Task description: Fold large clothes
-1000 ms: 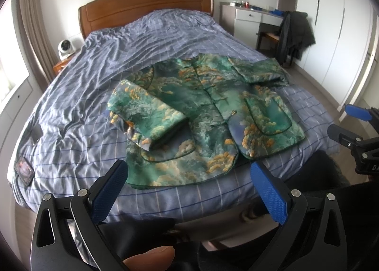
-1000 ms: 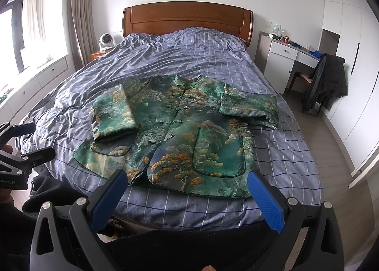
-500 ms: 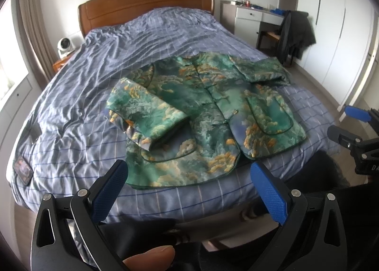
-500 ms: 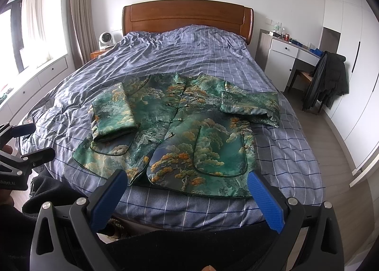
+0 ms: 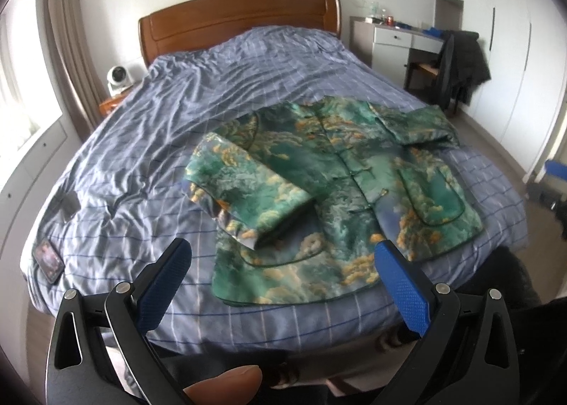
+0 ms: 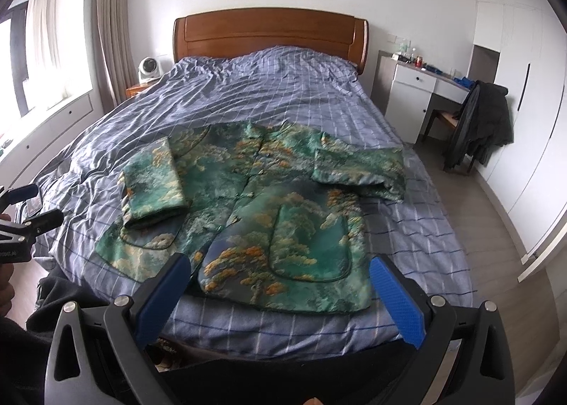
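Note:
A green patterned jacket (image 5: pixel 340 192) (image 6: pixel 255 213) lies front-up on the bed, hem toward me. Its left sleeve (image 5: pixel 244 189) (image 6: pixel 152 185) is folded down over the body. The right sleeve (image 5: pixel 421 123) (image 6: pixel 361 167) is folded across near the shoulder. My left gripper (image 5: pixel 283 256) hovers open above the jacket's near left hem, holding nothing. My right gripper (image 6: pixel 280 274) hovers open above the near right hem and pocket, also holding nothing. The left gripper shows at the left edge of the right wrist view.
The blue checked duvet (image 6: pixel 269 86) covers a bed with a wooden headboard (image 6: pixel 269 33). A phone (image 5: pixel 48 259) lies at the bed's left corner. A white fan (image 6: pixel 149 68) stands on the nightstand. A desk and chair with a dark coat (image 6: pixel 482 121) stand right.
Both grippers have moved slightly forward and lower toward the jacket's hem; the left view has swung to the right. The jacket has not moved and both grippers stay open.

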{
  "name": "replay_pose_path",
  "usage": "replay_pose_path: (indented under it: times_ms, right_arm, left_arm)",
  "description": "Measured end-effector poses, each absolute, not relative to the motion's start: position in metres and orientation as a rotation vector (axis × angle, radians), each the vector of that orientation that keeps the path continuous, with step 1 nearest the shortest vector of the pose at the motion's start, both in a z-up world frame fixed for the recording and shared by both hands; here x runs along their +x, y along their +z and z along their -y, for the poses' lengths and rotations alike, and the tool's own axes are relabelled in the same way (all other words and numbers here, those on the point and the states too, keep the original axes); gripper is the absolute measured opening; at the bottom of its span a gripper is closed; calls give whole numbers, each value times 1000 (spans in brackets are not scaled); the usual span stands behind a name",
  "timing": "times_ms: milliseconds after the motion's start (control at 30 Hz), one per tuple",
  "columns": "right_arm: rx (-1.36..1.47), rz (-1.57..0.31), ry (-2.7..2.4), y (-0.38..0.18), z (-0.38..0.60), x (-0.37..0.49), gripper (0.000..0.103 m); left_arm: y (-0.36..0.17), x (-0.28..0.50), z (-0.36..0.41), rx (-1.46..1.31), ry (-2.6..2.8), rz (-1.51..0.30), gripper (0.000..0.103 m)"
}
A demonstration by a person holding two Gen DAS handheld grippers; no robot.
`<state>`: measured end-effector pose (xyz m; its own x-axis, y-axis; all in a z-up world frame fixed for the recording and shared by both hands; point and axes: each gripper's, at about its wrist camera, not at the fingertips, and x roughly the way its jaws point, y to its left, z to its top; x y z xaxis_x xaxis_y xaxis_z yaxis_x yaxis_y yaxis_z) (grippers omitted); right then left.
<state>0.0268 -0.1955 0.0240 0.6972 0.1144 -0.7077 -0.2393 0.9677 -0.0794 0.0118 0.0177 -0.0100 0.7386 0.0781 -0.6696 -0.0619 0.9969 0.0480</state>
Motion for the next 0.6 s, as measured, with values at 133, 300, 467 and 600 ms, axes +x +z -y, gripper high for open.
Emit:
replay_pose_path:
  times_ms: [133, 300, 467, 600]
  right_arm:
    - [-184, -708, 196, 36, 209, 39, 103]
    - [-200, -593, 259, 42, 235, 78, 103]
    - [-430, -604, 286, -12, 231, 155, 103]
    - [-701, -681, 306, -74, 213, 232, 103]
  left_arm:
    - [-11, 16, -25, 15, 89, -733, 103]
    - [-15, 21, -29, -14, 98, -759, 103]
    - [-18, 24, -29, -58, 82, -784, 103]
    - [-16, 17, -31, -31, 125, -781, 103]
